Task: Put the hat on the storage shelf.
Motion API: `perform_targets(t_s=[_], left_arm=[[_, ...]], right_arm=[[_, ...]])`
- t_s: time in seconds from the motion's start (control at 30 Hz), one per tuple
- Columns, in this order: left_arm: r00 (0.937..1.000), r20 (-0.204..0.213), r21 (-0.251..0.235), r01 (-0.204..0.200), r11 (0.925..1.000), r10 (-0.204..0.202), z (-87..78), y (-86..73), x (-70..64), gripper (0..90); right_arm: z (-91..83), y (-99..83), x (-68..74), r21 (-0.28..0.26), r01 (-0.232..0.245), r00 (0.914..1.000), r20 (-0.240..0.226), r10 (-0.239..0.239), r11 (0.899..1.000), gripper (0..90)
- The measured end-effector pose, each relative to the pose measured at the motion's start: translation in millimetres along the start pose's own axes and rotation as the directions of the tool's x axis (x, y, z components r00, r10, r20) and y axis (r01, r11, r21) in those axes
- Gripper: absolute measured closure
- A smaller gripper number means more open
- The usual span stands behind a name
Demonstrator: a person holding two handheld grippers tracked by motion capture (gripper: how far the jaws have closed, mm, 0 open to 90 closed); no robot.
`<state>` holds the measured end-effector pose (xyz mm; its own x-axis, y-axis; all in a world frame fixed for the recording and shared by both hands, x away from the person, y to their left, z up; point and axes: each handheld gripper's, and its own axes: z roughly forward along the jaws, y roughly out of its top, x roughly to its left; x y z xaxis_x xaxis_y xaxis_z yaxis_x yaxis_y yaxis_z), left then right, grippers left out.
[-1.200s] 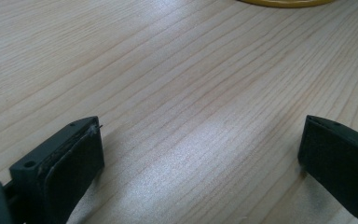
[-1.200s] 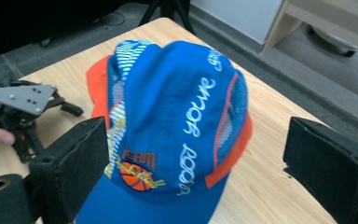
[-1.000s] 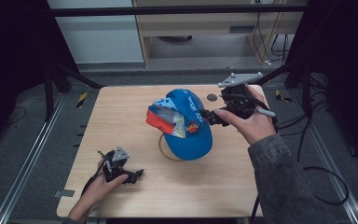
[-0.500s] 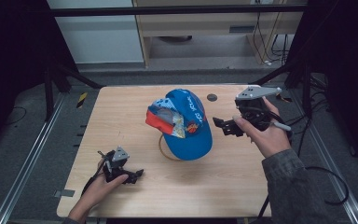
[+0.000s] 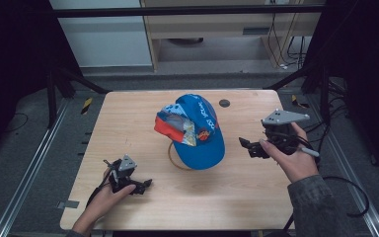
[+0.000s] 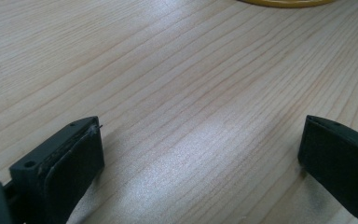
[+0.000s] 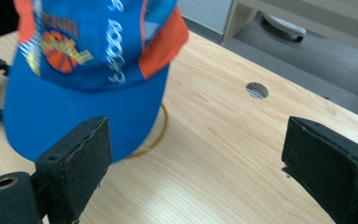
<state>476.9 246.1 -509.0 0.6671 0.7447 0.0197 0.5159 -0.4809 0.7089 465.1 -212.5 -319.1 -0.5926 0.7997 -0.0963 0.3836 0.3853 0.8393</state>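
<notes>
Blue cap (image 5: 197, 132) sits between my tongs; right tongs (image 5: 250, 147) nearer, left tongs (image 5: 145, 184) farther, both apart.

Dim surroundings, glare on blurred tabletop (image 6: 186, 154)

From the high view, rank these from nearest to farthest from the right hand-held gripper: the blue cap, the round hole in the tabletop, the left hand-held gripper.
Measured from the right hand-held gripper:
1. Blue cap, just to its left at the table's centre, brim toward the gripper.
2. Round hole, farther back on the tabletop, beyond the cap's crown.
3. Left hand-held gripper, across the table at the near left.
</notes>
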Motion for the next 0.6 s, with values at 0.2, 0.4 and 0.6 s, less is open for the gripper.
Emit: perform_targets(t_s=[0.2, 0.4, 0.6], left_arm=[[1.0000, 0.000, 0.000, 0.000, 1.0000, 0.000, 0.0, 0.0, 0.0, 0.0], [1.0000, -0.001, 0.000, 0.000, 1.0000, 0.000, 0.0, 0.0, -0.1, 0.0], [1.0000, -0.001, 0.000, 0.001, 1.0000, -0.001, 0.0, 0.0, -0.2, 0.0]], right_arm=[[2.7, -18.5, -2.0, 0.014, -0.004, 1.0000, 0.006, 0.004, 1.000, 8.9], [4.1, -30.6, -2.1, 0.023, -0.012, 0.9999, 0.003, 0.012, 1.000, 9.2], [7.9, -44.4, -1.6, 0.039, -0.011, 0.9999, -0.002, 0.011, 0.999, 10.2]])
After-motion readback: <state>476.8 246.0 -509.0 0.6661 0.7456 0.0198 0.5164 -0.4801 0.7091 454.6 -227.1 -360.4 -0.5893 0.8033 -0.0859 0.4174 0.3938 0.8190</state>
